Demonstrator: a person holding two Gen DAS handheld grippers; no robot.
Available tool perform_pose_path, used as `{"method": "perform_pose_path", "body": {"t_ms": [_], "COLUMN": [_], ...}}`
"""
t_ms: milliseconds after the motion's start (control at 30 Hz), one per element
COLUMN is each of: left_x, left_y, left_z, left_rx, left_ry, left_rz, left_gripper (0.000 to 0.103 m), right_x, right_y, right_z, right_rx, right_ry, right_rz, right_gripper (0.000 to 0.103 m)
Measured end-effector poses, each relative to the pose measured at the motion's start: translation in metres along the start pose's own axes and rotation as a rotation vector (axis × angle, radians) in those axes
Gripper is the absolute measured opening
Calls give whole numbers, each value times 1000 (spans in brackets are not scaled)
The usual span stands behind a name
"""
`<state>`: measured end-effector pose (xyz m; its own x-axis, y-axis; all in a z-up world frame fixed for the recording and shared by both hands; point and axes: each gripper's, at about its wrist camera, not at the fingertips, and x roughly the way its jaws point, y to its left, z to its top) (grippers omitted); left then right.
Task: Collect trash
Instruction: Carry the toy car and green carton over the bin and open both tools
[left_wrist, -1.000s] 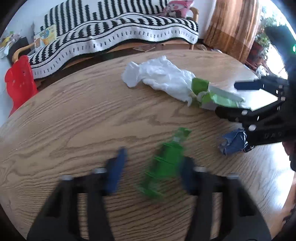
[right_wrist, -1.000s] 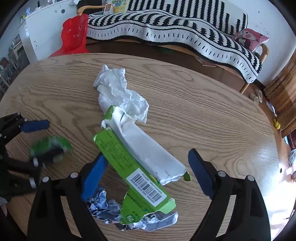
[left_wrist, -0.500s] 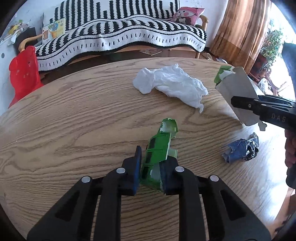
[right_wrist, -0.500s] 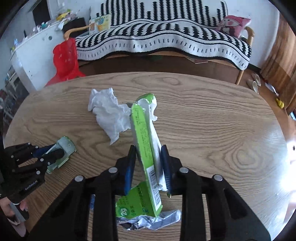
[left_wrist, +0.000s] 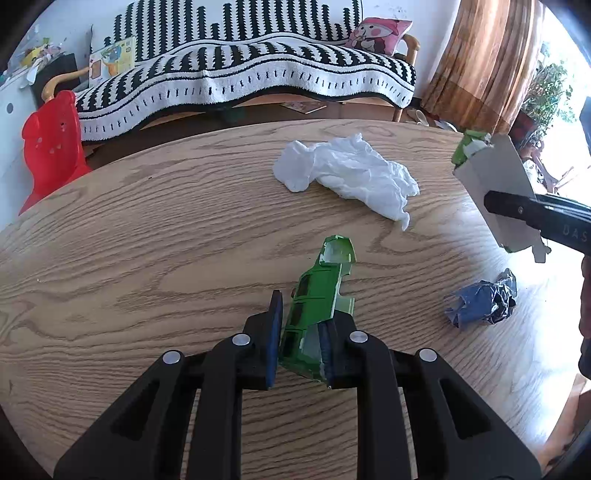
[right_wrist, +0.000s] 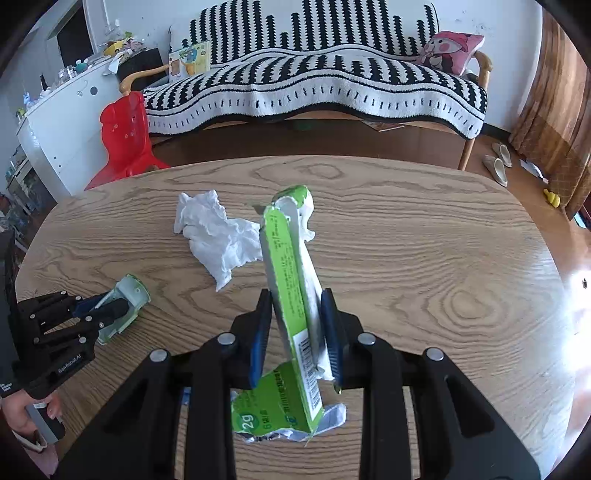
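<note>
While two grippers (left_wrist: 299, 345) (right_wrist: 295, 332) grip, four scraps

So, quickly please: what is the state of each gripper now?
Left gripper: closed on the small green carton piece.
Right gripper: closed on the long green box.
</note>
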<state>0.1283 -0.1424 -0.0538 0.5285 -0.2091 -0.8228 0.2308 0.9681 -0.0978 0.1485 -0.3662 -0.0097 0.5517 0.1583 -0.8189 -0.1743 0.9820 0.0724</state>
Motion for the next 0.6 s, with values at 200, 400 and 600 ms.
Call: {"method": "perform_pose_path", "body": {"t_ms": [200,400,600], "left_x": [-1,-16,-70], "left_y": [1,-7,-61], "left_z": [1,-1,-14], "left_rx": [0,16,111], "left_ry": [-5,-36,-134], "left_rz": [3,16,-53], "left_gripper": [18,18,18], "right_x": [-3,-24,-96], "right_y": [-5,-13,-22], "right_z": [-7,-20,-51], "right_rx": [30,67,104], "right_ry": [0,-19,-103], "right_rz": [-15,-12,-11], "right_gripper": [27,27,27]}}
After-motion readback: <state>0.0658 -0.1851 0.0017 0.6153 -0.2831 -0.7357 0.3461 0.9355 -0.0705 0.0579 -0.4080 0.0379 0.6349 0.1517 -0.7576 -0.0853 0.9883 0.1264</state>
